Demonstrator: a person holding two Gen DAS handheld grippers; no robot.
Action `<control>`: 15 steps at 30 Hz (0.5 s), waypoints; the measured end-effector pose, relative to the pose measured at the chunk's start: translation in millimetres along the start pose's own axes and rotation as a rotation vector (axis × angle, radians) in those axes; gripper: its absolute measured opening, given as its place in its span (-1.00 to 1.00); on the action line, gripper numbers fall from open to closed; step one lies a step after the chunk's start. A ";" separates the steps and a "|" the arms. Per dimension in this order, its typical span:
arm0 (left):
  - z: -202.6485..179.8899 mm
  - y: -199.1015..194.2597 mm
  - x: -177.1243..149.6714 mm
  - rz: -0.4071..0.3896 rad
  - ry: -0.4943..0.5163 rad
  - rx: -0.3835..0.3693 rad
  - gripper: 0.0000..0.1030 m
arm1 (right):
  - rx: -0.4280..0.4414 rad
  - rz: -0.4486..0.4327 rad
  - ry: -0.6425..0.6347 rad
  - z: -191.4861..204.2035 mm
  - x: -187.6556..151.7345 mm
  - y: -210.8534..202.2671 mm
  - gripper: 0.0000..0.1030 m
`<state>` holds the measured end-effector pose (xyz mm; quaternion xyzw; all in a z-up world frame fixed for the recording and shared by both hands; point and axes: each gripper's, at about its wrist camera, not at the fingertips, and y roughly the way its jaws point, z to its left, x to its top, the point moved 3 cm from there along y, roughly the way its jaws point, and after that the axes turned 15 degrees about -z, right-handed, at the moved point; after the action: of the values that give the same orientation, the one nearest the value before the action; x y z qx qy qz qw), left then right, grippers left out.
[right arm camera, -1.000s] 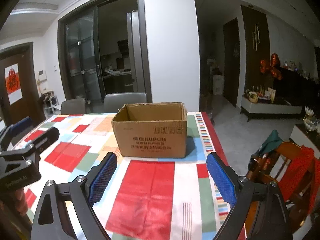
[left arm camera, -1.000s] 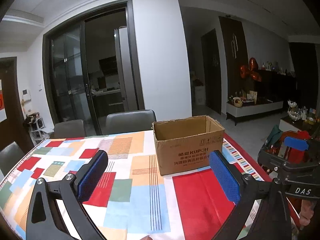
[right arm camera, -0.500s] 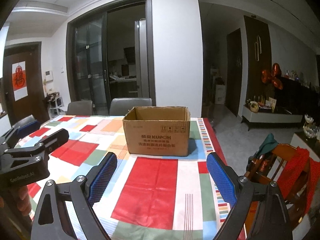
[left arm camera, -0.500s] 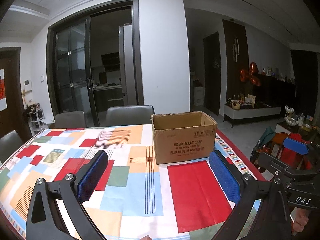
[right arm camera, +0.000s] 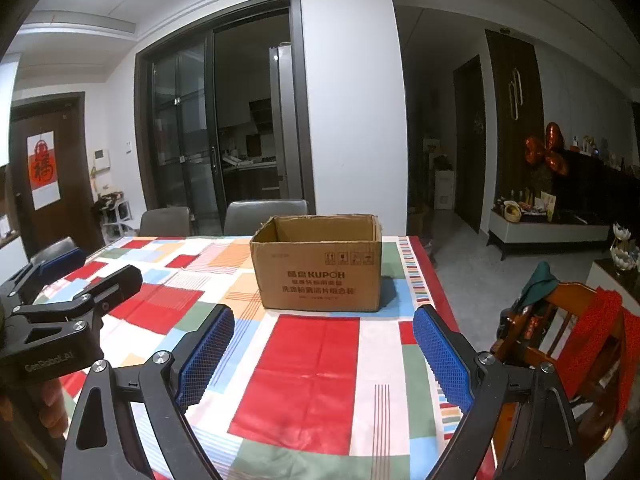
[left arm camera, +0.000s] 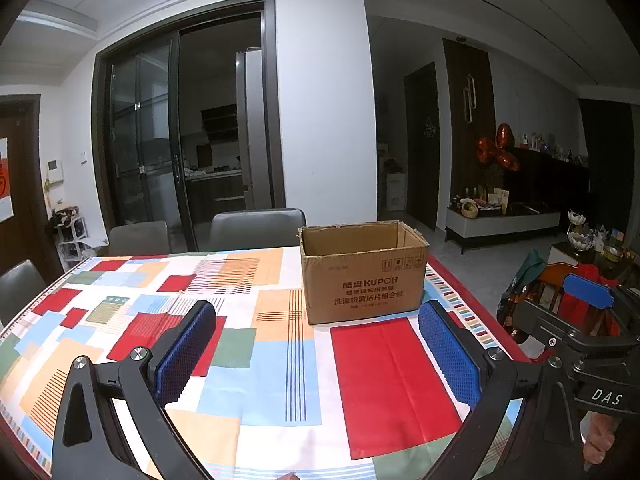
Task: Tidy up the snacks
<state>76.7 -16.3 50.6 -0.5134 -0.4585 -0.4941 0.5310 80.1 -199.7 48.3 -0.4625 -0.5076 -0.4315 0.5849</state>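
Observation:
An open brown cardboard box (left arm camera: 362,276) stands on the colourful patchwork tablecloth (left arm camera: 256,344), toward the table's far right; it also shows in the right wrist view (right arm camera: 318,266). Its inside is not visible. No snacks are in view. My left gripper (left arm camera: 316,344) is open and empty, held above the table's near side, well short of the box. My right gripper (right arm camera: 322,344) is open and empty, also short of the box. Each gripper shows at the edge of the other's view: the right one (left arm camera: 576,320), the left one (right arm camera: 68,280).
Grey chairs (left arm camera: 256,226) stand behind the table before a dark glass sliding door (left arm camera: 180,152). A wooden chair with red cloth (right arm camera: 576,332) stands off the table's right edge. A low cabinet with ornaments (right arm camera: 548,224) lines the far right wall.
Both cameras have tilted up and drawn back a little, so the box sits lower and farther in view. Both grippers stay open and empty.

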 end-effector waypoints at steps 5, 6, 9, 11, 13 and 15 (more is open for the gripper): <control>0.3 -1.6 -2.6 0.007 -0.002 0.003 1.00 | 0.002 0.004 0.000 -1.2 -0.8 -0.3 0.78; 0.8 -1.5 -3.0 0.007 -0.001 0.006 1.00 | 0.004 0.004 0.000 -1.8 -1.0 -0.8 0.78; 2.6 -1.0 -4.3 0.009 -0.002 0.008 1.00 | 0.004 0.007 -0.003 -2.5 -1.7 -1.0 0.78; 2.6 0.8 -5.1 0.014 -0.002 0.008 1.00 | 0.002 0.009 -0.006 -1.3 -2.0 -0.9 0.78; 2.7 0.9 -5.5 0.017 -0.004 0.009 1.00 | 0.004 0.012 -0.006 -1.8 -2.5 -1.0 0.78; 2.8 0.7 -5.5 0.016 -0.005 0.010 1.00 | 0.004 0.013 -0.006 -1.1 -2.2 -0.4 0.78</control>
<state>76.9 -13.2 45.3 -0.5157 -0.4581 -0.4861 0.5366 79.7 -200.8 46.1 -0.4658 -0.5074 -0.4252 0.5872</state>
